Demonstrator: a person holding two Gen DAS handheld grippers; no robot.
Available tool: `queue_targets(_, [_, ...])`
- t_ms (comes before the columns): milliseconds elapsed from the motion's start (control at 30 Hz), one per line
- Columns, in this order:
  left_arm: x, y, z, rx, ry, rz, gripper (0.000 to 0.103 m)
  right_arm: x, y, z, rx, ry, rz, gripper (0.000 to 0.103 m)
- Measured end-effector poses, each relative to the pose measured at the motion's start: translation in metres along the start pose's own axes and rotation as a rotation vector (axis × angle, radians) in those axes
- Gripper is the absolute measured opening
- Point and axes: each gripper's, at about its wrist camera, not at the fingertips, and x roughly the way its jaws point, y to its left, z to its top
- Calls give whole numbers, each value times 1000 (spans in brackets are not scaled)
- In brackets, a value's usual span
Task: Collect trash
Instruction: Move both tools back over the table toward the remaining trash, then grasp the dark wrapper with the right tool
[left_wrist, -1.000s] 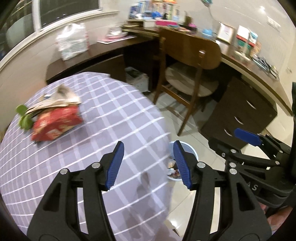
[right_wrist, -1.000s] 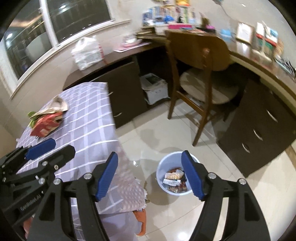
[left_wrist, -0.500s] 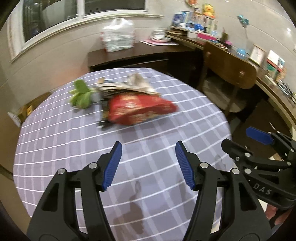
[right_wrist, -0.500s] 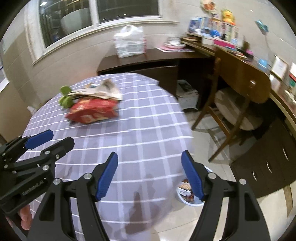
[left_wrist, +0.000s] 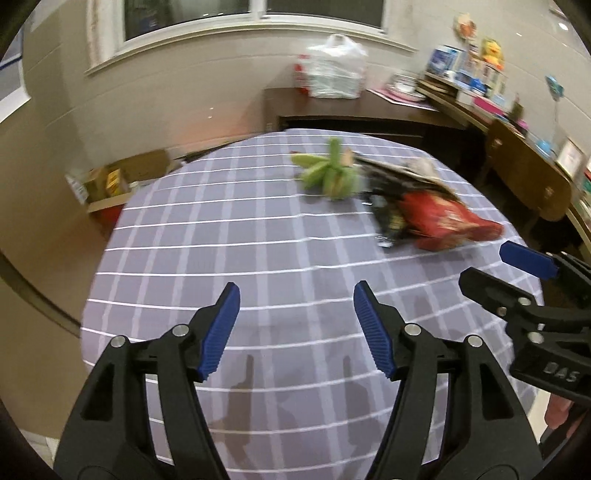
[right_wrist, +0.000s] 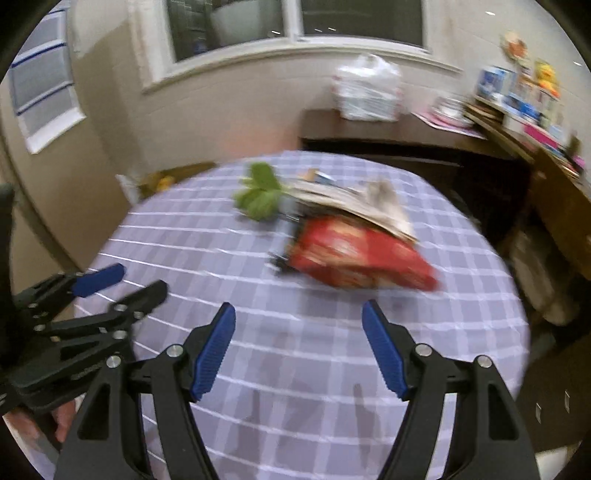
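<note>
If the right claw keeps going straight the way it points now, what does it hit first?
Most likely the bare checked tablecloth: the right claw is open, empty and angled down. The red snack bag lies farther on.

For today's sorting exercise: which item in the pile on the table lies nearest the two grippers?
The red snack bag. It lies at the pile's near edge; the newspaper rests across its far side, and the green bananas lie farthest back.

Ahead of my right gripper the red bag and newspaper smeared with blur; my gripper's handles ran off the lower edge.
</note>
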Motion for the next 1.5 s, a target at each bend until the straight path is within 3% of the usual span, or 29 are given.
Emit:
queue_targets(100, [5,23,4,-36,5,19,64,13,15,12,-21,-3,83,70])
queue_targets(267, [15,50,10,-68,8,30,64,42,32,30,-75,5,108,70])
queue_targets(333, [20,54,13,-75,13,21,64,56,34,35,-82,22,115,65])
queue_targets(500, [32,55,18,-64,21,12,64,83,21,43,-33,63,68,55])
queue_targets(667, [39,55,21,-59,31,2,64,91,19,48,-58,52,12,55])
queue_targets(900, [44,53,22,-56,34,-11,65,115,18,49,-94,95,-162,55])
queue_targets(1133, [48,53,20,-62,48,-6,65,132,28,54,-143,138,-250,53])
queue_targets(1233, [47,53,20,-65,48,-7,65,136,28,53,-133,157,-241,46])
queue_targets(1267, [47,53,19,-68,48,-6,65,136,26,54,-113,164,-229,39])
queue_targets(1300, [46,53,19,-69,48,-5,65,136,25,54,-108,166,-242,26])
queue_targets(1333, [45,53,19,-71,47,-6,65,136,24,55,-108,167,-264,26])
queue_targets(1400, [43,53,19,-74,42,-9,65,133,21,54,-100,164,-230,16])
queue_targets(1500, [40,53,18,-75,40,-9,65,124,17,51,-68,162,-173,10])
